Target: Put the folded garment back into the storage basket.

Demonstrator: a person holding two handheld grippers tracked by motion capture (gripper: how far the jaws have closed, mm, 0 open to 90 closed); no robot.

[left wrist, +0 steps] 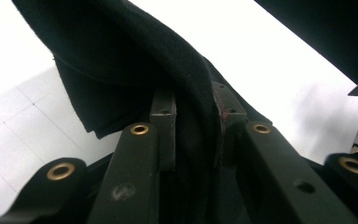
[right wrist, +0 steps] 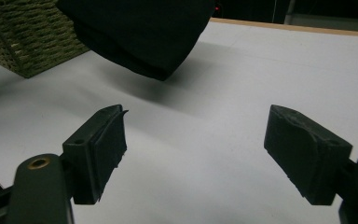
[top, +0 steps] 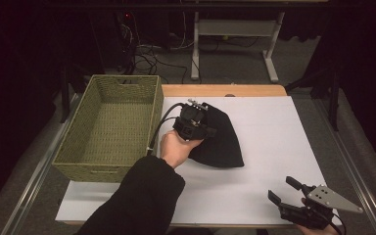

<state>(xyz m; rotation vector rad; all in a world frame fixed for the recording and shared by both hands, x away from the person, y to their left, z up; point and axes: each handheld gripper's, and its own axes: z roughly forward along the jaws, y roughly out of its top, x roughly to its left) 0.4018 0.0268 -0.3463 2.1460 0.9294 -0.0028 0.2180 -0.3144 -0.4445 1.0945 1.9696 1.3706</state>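
black cloth (top: 220, 139), pinched by left gripper (top: 192, 123); wicker basket (top: 108, 128) at nine o'clock. risk: trailing fold snags rim. right gripper (top: 285, 192) spread, idle.

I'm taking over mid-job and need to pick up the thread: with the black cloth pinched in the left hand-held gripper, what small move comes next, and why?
Probably carry the black cloth sideways over the woven basket. The left hand-held gripper is shut on a fold of it, the cloth looks partly lifted off the white sheet, and the basket stands open right beside that hand. The right hand-held gripper hangs open, away from the cloth.
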